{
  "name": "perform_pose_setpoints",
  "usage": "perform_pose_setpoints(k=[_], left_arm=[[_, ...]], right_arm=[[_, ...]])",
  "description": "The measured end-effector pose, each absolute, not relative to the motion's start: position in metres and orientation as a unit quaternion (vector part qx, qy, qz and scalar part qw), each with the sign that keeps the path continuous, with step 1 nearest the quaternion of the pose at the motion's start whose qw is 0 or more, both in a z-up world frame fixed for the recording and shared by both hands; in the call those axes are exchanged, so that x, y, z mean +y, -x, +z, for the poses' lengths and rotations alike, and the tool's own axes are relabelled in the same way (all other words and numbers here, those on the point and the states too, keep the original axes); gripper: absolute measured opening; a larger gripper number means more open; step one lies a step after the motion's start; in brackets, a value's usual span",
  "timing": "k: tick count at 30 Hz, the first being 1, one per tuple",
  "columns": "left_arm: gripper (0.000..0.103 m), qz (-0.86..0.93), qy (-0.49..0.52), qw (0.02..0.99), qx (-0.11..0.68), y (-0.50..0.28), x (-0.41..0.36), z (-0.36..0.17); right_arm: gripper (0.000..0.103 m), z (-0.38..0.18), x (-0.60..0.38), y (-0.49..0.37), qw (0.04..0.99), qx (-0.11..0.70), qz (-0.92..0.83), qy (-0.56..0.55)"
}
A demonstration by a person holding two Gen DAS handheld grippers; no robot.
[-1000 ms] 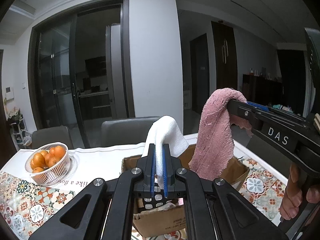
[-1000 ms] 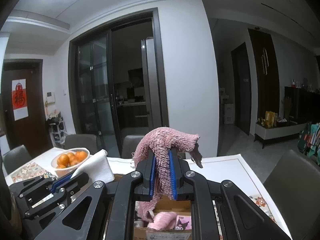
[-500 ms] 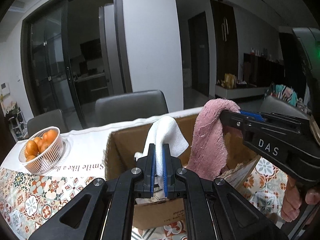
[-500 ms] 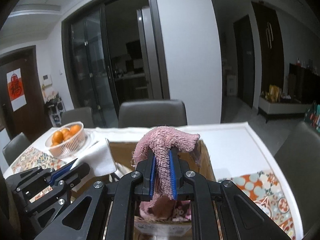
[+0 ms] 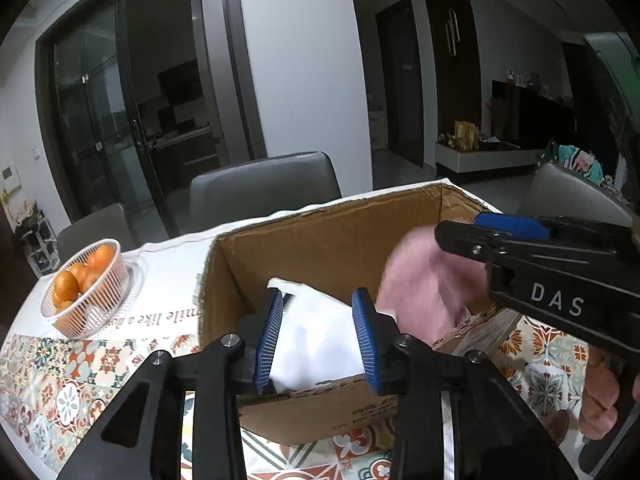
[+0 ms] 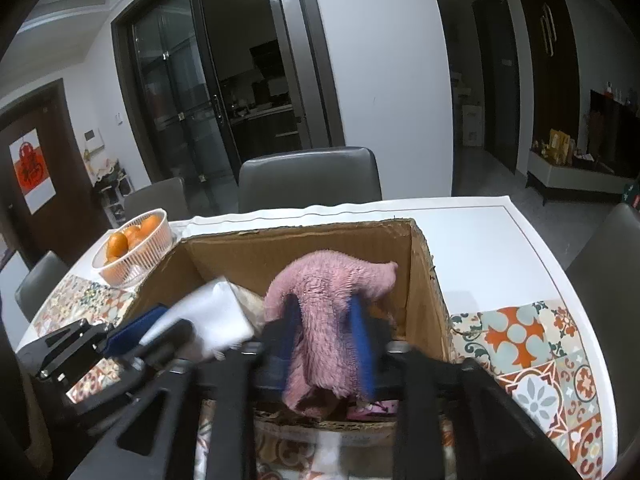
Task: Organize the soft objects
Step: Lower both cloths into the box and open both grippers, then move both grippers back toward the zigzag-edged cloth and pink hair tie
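An open cardboard box point(image 5: 320, 236) stands on the table; it also shows in the right wrist view point(image 6: 296, 248). My left gripper point(image 5: 319, 336) is open over the box's near edge, with the white cloth point(image 5: 320, 340) loose between its blue pads, blurred. My right gripper point(image 6: 326, 340) is open over the box, with the pink towel point(image 6: 324, 304) draped between its pads. In the left wrist view the pink towel point(image 5: 420, 292) is blurred inside the box under the right gripper point(image 5: 496, 232). The white cloth point(image 6: 208, 316) also shows in the right wrist view.
A white wire basket of oranges point(image 5: 84, 288) stands on the table left of the box, also in the right wrist view point(image 6: 134, 244). Grey chairs point(image 6: 308, 178) stand behind the table. The tablecloth has patterned tiles point(image 6: 536, 344) on the right.
Both grippers have come down over the box and opened. The white cloth and the pink towel are released and dropping into the box.
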State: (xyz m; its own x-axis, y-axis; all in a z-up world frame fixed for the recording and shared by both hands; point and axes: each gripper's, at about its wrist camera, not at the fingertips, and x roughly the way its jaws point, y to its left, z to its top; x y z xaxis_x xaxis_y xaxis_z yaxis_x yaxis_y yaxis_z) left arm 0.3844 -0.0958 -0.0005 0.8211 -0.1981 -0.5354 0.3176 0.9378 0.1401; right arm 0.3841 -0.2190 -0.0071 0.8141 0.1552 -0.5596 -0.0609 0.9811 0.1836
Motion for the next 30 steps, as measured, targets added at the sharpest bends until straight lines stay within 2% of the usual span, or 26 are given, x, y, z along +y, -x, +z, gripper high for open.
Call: perform_pose_setpoints(k=[7, 10, 30], left_arm=[[0.041, -0.125, -0.102, 0.954, 0.254, -0.371, -0.086, 0.01], [0.041, -0.124, -0.096, 0.957, 0.245, -0.361, -0.083, 0.017], [0.041, -0.15, -0.09, 0.964, 0.202, -0.279, -0.088, 0.047]], right_arm=[[0.043, 0.004, -0.221, -0.368, 0.955, 0.282, 0.041, -0.076], [0.046, 0.009, -0.222, -0.359, 0.958, 0.274, 0.036, -0.078], [0.046, 0.046, -0.235, -0.269, 0.972, 0.224, 0.01, -0.075]])
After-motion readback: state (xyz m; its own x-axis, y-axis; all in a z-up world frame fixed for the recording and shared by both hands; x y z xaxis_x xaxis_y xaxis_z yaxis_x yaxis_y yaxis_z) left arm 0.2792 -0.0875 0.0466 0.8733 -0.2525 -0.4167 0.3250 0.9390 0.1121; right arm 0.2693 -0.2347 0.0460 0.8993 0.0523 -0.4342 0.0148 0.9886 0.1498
